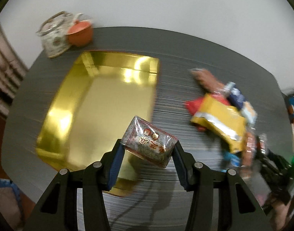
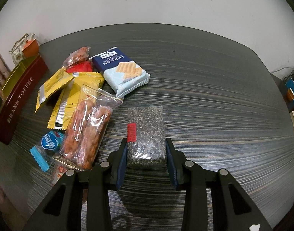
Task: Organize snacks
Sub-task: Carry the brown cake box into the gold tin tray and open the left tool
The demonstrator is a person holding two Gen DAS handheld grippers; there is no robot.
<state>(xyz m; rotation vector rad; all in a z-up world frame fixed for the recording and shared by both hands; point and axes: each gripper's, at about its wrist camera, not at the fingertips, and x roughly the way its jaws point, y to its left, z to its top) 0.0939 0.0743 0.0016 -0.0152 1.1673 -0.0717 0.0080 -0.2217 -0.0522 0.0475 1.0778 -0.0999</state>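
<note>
Left hand-held gripper (image 1: pixel 148 152) has its pads clamped on a grey wrapped snack (image 1: pixel 149 143), up over the gold box's (image 1: pixel 100 104) near corner; right hand-held gripper (image 2: pixel 146 154) pinches a dark sesame bar (image 2: pixel 146 134) lying on the desk (image 2: pixel 223 96), snack pile (image 2: pixel 79 100) just beside it

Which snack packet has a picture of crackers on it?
The blue and pale-blue packet at the far edge of the snack pile. It alone shows square crackers; the yellow packets nearby are plain, and the clear one shows the reddish snack itself.
</note>
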